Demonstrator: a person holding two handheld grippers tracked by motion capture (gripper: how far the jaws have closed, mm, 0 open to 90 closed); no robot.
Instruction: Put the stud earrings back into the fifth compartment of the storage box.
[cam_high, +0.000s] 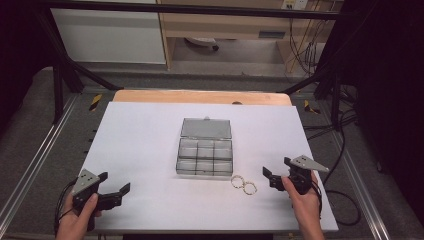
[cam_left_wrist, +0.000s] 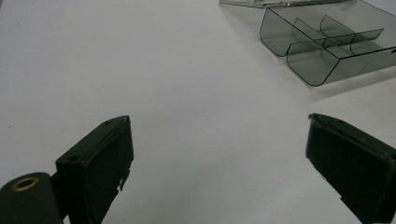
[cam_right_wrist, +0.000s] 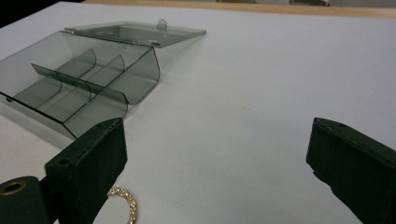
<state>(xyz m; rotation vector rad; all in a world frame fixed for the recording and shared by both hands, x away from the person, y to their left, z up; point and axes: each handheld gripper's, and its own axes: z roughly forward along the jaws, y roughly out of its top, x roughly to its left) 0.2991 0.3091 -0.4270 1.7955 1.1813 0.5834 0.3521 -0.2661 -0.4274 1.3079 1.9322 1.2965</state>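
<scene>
Two gold rings (cam_high: 243, 184) lie touching each other on the white table (cam_high: 145, 140), just left of the right gripper (cam_high: 276, 176) and near the front right corner of the clear box (cam_high: 205, 157). That gripper's jaws are spread wide with nothing between them; in the right gripper view one ring (cam_right_wrist: 125, 201) peeks out beside the left jaw. At the near left, well apart from the rings, the left gripper (cam_high: 114, 184) also stands spread and empty. Behind the box its lid (cam_high: 206, 128) lies open, flat on the table.
</scene>
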